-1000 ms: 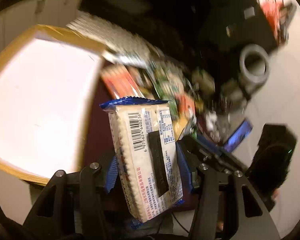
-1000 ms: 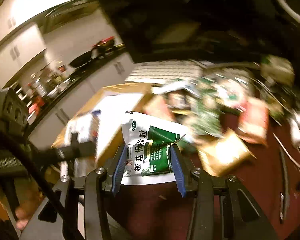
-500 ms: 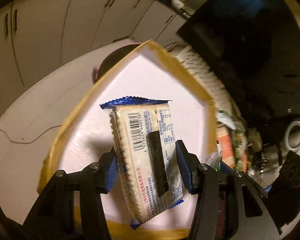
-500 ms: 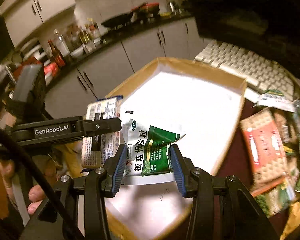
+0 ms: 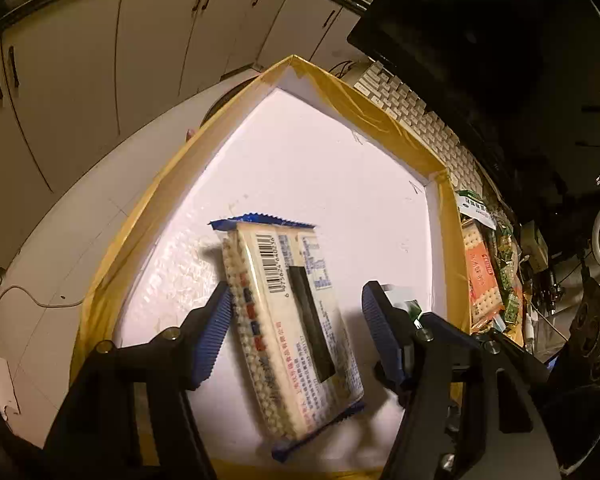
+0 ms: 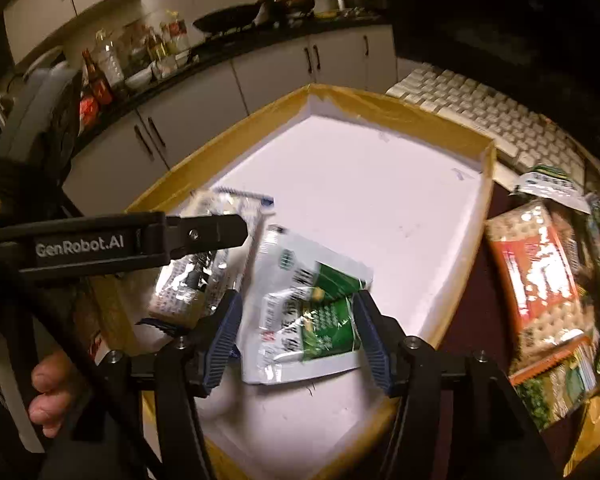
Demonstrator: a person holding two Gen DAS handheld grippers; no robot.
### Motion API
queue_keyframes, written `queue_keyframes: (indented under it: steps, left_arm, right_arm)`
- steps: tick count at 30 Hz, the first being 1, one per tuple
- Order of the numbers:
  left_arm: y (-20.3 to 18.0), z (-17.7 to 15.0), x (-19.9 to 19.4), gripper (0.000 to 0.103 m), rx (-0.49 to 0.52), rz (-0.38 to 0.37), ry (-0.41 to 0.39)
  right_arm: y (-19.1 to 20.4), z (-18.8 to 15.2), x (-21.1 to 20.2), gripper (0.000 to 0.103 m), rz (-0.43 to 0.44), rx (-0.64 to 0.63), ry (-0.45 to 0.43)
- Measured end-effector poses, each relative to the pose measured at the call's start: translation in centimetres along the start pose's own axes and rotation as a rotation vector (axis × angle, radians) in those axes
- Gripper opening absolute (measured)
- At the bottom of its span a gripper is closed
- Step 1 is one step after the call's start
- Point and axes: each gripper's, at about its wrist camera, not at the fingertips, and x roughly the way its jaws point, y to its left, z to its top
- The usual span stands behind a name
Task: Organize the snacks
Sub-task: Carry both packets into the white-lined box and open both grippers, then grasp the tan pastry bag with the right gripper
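Observation:
A white tray with a yellow taped rim [image 5: 172,184] fills the left wrist view and also shows in the right wrist view [image 6: 380,104]. A blue-edged cracker pack [image 5: 296,332] lies in the tray between the spread fingers of my left gripper [image 5: 296,330], which is open. In the right wrist view the cracker pack [image 6: 196,276] lies beside a green-and-white sachet [image 6: 304,308]. My right gripper [image 6: 296,330] is open around the sachet, whose picture is blurred.
A pile of snack packs, with a red cracker pack [image 6: 540,276] on top, lies right of the tray. A white keyboard [image 6: 492,116] and a dark monitor stand behind. Kitchen cabinets [image 5: 100,60] lie beyond the table edge.
Both grippers have swung from the snack pile over the tray. Both have opened, letting go of the cracker pack and the sachet in the tray.

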Motion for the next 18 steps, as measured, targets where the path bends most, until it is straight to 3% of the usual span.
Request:
queue_keyframes:
  steps: [3,6,8,13,18]
  left_arm:
    - [-1.6,-0.5,-0.7,0.074,0.04,0.062,-0.054]
    - [-4.5,-1.7,-1.7,0.084,0.159,0.28,-0.163]
    - [-5.8,-2.6,-2.9,0.085,0.192,0.314,-0.21]
    - [-8.4,-4.6,-6.5,0.091,0.184,0.199,-0.317]
    - [-12.6,-6.3,-5.6,0.091,0.256,0.05,-0.235]
  right_arm:
    - [-0.6,-0.7,-2.5,0.068,0.057,0.02,-0.065]
    - [-1.8,-1.9,-5.3,0.07,0.094,0.039,-0.122]
    - [-3.3,-3.2,-7.2,0.07,0.11,0.07,-0.151]
    - [-7.8,-7.2,-11.3,0.07,0.125,0.201,-0.203]
    - [-12.3,-10.2,-12.6,0.069,0.067,0.323,-0.189]
